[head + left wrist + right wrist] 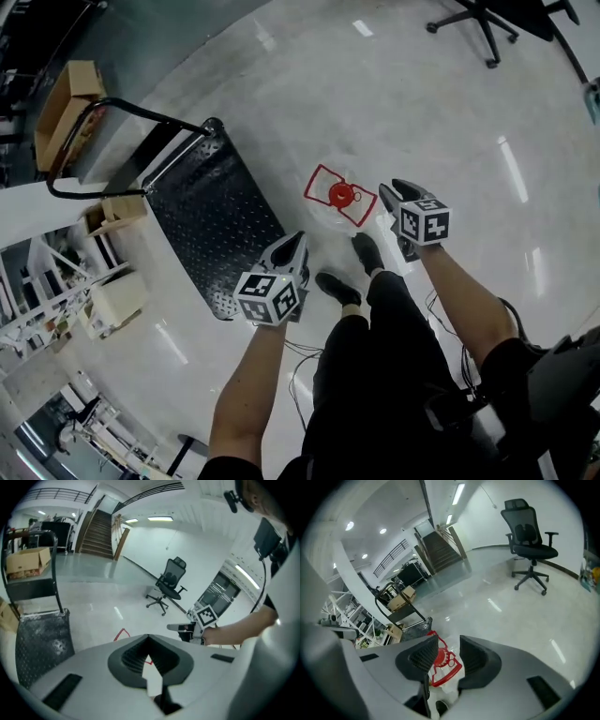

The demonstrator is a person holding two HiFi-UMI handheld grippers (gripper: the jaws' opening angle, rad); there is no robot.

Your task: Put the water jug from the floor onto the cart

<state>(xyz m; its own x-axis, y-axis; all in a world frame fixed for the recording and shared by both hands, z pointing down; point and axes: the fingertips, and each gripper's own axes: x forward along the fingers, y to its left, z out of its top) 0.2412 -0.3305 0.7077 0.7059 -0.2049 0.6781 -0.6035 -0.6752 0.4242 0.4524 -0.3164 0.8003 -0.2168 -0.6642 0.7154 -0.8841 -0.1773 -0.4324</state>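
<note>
The water jug (340,196) stands on the glossy floor, a clear body with a red cap and a red square handle frame. The black flat cart (211,225) with its looped push handle lies just left of it. My right gripper (394,191) hangs open beside the jug's right side, and through its gap I see the jug's red cap (440,656). My left gripper (293,246) is below and left of the jug, over the cart's near corner. Its jaws (149,639) meet at the tip with nothing between them. A sliver of the jug's red frame (123,633) shows past them.
The person's two black shoes (339,287) stand right below the jug. A black office chair (480,22) is at the far right. Cardboard boxes (66,105) and white shelving (56,300) crowd the left side behind the cart. A staircase (96,536) rises in the background.
</note>
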